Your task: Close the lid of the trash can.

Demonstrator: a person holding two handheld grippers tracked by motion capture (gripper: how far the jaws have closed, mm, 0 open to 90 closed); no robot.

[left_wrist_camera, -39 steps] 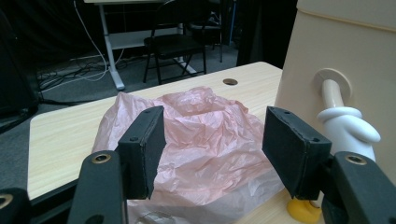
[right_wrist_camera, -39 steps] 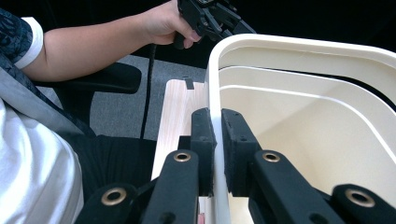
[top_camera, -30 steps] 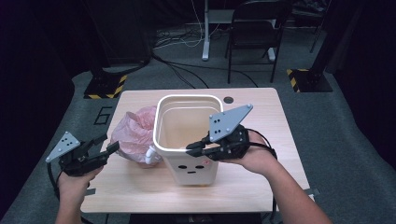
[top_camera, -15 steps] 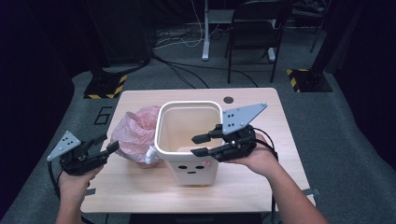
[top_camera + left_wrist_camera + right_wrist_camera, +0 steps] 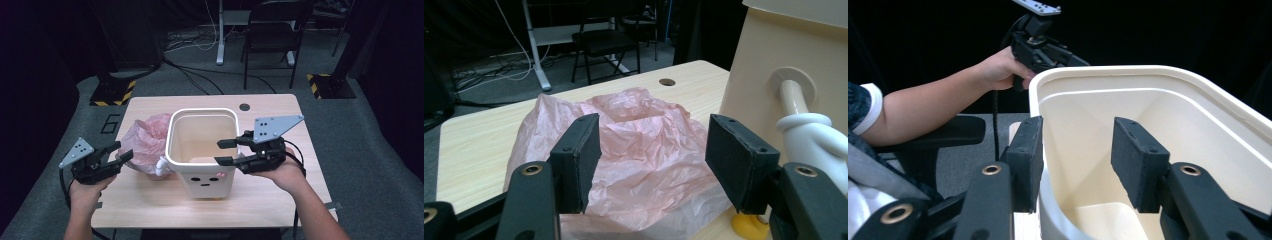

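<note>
A cream bin (image 5: 202, 170) with a small face on its front stands at the table's middle. A crumpled pink plastic bag (image 5: 145, 142) lies against its left side. My right gripper (image 5: 226, 152) is at the bin's right rim (image 5: 1068, 75), and its jaws have just been opening. One jaw stands outside the wall and one inside, with the wall between them, and neither pad presses on it. My left gripper (image 5: 119, 152) hovers open just left of the bag (image 5: 639, 150), nothing between its pads.
A white hand-shaped knob (image 5: 809, 135) sticks out of the bin's left wall above a yellow foot (image 5: 749, 227). The wooden table (image 5: 280, 115) has a round hole (image 5: 244, 106) at the back. A chair (image 5: 275, 30) and cables lie beyond on the floor.
The right gripper's jaws have spread apart at the bin's right rim, and that hand has shifted slightly to the right. The left gripper has stayed where it was.
</note>
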